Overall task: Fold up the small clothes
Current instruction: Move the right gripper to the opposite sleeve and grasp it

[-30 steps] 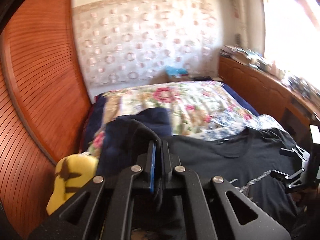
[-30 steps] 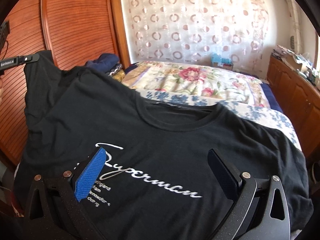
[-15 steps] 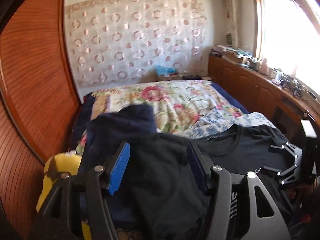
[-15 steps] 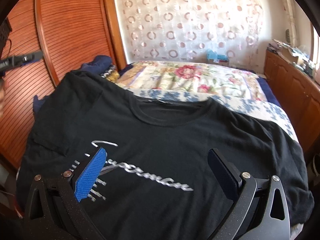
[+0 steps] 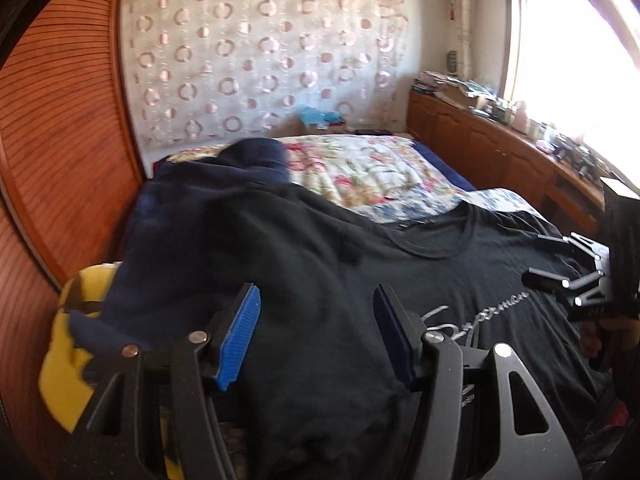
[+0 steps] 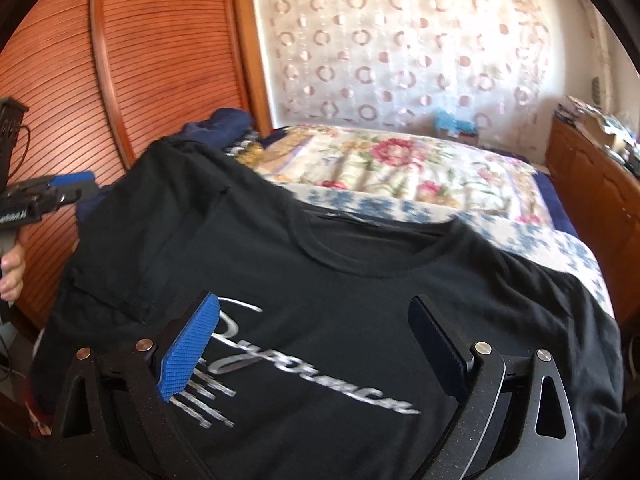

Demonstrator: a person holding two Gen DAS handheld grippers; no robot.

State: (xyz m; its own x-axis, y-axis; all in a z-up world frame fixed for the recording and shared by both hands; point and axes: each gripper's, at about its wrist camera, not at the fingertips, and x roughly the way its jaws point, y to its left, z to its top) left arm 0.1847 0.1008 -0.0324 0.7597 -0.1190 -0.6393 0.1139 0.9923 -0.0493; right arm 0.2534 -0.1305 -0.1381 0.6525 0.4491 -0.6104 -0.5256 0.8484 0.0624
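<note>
**Sleeve let go, shirt spread on the bed**

Since a second ago the black T-shirt has dropped out of the left gripper, whose jaws have just been opening; its left sleeve, then held up and pinched, now lies folded in over the chest. We see the shirt lying face up on the near end of the bed, silver lettering showing, collar toward the floral quilt. The left gripper's pads stand apart above the cloth, gripping nothing. The right gripper is spread wide over the lettering, also empty.

We judge the risks thus: the folded sleeve sits partly over a dark blue garment at the left edge, so a next pinch there could take both fabrics together. The shirt's hem hangs near the bed's edge and could slide off if tugged.

We cannot make out the hem or the right sleeve's end, both cut off by the gripper frames. Blur softens the left view, and a yellow object beside the bed stays unidentifiable.
</note>
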